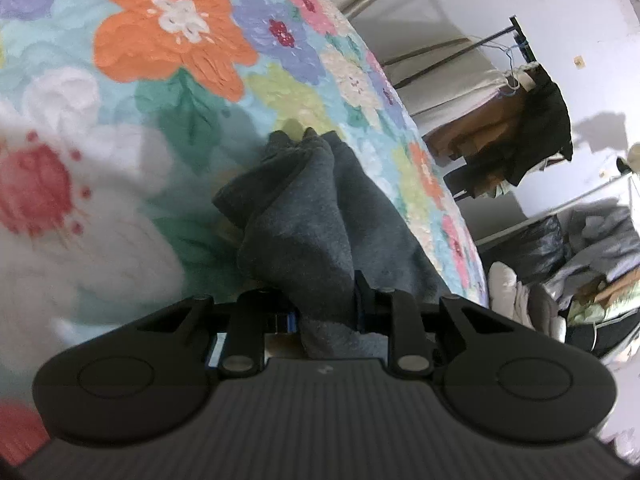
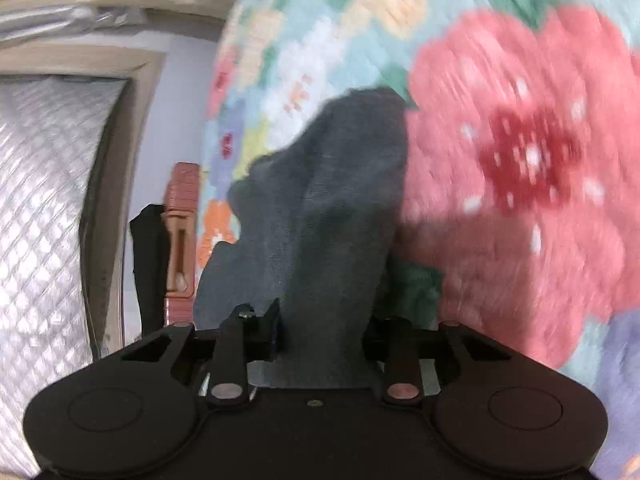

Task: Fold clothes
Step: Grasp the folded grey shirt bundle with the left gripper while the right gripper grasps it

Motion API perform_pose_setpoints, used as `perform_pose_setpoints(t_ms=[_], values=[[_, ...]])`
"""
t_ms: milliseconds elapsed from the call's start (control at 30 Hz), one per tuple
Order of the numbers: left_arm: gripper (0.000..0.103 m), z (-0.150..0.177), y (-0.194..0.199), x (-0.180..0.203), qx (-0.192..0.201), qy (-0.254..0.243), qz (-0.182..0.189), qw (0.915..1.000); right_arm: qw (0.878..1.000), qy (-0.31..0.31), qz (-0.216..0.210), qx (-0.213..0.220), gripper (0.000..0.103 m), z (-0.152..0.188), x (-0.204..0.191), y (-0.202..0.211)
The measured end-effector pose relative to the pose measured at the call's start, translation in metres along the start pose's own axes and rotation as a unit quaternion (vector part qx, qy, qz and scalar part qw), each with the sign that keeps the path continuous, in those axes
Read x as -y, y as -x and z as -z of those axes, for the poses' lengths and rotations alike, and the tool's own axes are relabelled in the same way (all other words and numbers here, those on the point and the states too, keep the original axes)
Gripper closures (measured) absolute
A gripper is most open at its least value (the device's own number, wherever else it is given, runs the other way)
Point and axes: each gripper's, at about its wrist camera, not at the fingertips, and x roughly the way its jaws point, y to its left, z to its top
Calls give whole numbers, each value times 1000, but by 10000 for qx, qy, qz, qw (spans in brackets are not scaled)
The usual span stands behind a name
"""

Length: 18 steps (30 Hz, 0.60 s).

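Observation:
A dark grey garment [image 1: 304,216] hangs bunched over a flowered bedspread [image 1: 168,80]. My left gripper [image 1: 326,308] is shut on a fold of the garment, which covers the fingertips. In the right wrist view the same dark grey garment [image 2: 328,208] rises in a crumpled ridge above the flowered bedspread [image 2: 520,140]. My right gripper [image 2: 324,336] is shut on another part of it. The view is blurred.
The bed edge runs down the right of the left wrist view. Beyond it stand a rack with dark hanging clothes [image 1: 536,132] and a pile of laundry [image 1: 592,256]. In the right wrist view a quilted headboard [image 2: 44,208] and a reddish-brown object [image 2: 182,236] are at the left.

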Motion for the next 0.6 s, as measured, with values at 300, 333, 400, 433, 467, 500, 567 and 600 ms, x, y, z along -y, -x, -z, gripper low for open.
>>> perform_pose_setpoints(t_ms=[300,333,400,433,467,500,567,600], values=[[80,30,-8,57,-352,-958,-614,9929,9282,3414,1435,366,70,1,-64,23],[80,32,-8,62,-425,-1039,-645,9916,9160,3683,1539,386,71,5,-69,26],[74,33,-14,60,-671,-1060,-718,9895,9031,3928,1695,374,71,11,-73,30],[66,33,-18,57,-798,-1046,-750,9885,9000,3970,1764,354,71,11,-71,32],[61,32,-21,52,-884,-944,-766,9886,8975,3997,1832,341,71,8,-66,34],[61,30,-23,43,-928,-746,-717,9903,8951,4025,1890,322,71,7,-61,34],[58,23,-23,24,-993,-222,-437,9938,8916,4078,1944,299,71,9,-54,33],[57,20,-22,16,-1017,59,-296,9944,8914,4080,1947,306,71,10,-52,34]])
